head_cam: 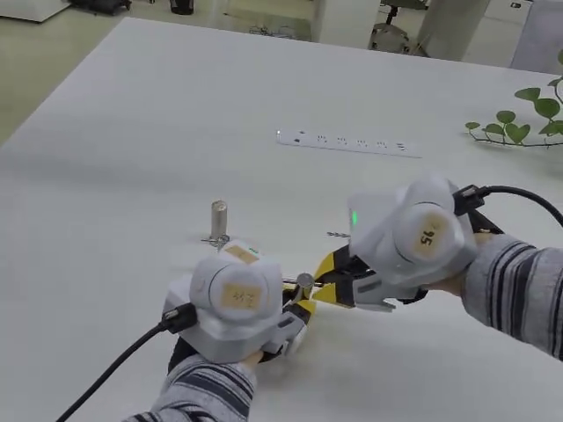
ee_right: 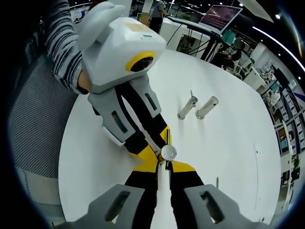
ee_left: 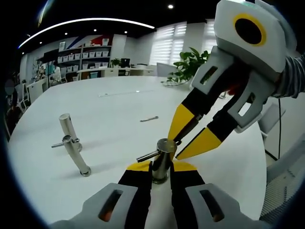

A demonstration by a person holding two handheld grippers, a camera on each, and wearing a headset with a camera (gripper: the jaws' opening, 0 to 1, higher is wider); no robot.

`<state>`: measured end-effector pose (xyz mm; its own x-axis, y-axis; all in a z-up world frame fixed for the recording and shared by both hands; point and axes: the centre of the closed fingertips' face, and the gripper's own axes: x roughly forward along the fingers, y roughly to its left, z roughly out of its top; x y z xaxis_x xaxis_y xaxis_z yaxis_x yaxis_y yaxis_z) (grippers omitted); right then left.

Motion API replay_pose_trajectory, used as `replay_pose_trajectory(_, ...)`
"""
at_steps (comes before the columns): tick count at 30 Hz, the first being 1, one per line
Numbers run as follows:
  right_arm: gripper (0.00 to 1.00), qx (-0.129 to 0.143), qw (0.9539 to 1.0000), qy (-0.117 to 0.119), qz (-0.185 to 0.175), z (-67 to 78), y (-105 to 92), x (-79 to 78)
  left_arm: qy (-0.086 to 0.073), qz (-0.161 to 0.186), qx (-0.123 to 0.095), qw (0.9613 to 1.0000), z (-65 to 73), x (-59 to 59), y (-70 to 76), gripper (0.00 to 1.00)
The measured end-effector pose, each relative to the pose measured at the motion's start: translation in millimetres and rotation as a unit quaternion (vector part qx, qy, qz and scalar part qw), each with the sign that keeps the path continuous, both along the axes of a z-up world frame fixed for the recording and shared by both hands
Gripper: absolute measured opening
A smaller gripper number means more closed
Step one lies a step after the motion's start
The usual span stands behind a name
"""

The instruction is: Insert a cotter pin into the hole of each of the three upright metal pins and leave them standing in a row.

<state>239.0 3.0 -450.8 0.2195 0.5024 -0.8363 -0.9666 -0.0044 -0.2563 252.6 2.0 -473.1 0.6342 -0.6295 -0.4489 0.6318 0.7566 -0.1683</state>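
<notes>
Up close, the left gripper (ee_left: 161, 168) clamps an upright metal pin (ee_left: 164, 151) on the desk (ee_left: 119, 105), the right gripper (ee_left: 177, 145) pinching a cotter pin (ee_left: 146, 155) through it; the left gripper view adds two other pins (ee_left: 67, 129) beyond.

In the head view, the left gripper (head_cam: 299, 309) hides most of the metal pin (head_cam: 304, 281).

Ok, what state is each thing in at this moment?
Left gripper: shut on held pin's base.
Held pin: upright, clamped.
Cotter pin: through held pin's hole, one end sticking out.
Right gripper: shut on cotter pin.
Second pin: standing, cotter fitted.
Third pin: standing, no cotter seen.
Loose cotter pin: lying on table.
</notes>
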Motion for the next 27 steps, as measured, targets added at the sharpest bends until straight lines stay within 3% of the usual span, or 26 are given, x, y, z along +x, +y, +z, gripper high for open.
replay_pose_trajectory(11,0.02,0.011,0.9996,-0.004,-0.024,8.0,-7.8,3.9,-0.002,-0.003,0.0,1.0,-0.1,0.4,-0.5,0.11)
replay_pose_trajectory(27,0.0,0.005,0.9998,-0.008,-0.019,5.8,-4.6,3.2,-0.003,-0.003,0.001,1.0,-0.5,0.8,-0.9,0.11)
